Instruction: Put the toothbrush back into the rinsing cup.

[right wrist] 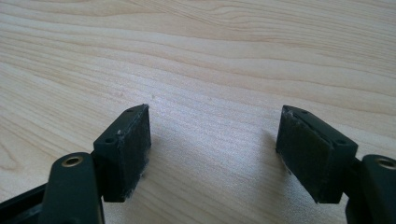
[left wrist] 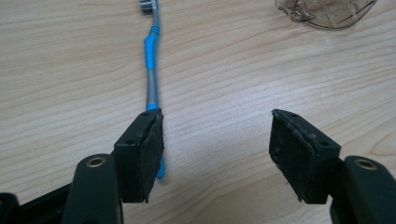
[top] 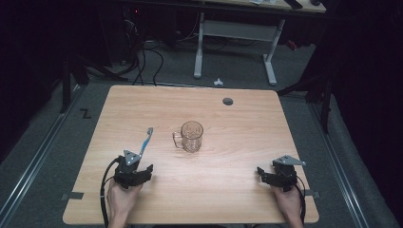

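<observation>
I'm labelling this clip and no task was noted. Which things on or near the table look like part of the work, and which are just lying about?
Likely in play:
toothbrush, lying flat by the open left gripper
clear glass mug, upright at mid-table
right gripper, open over bare wood

Just around:
white scrap on the floor
far desk
floor cables
</observation>
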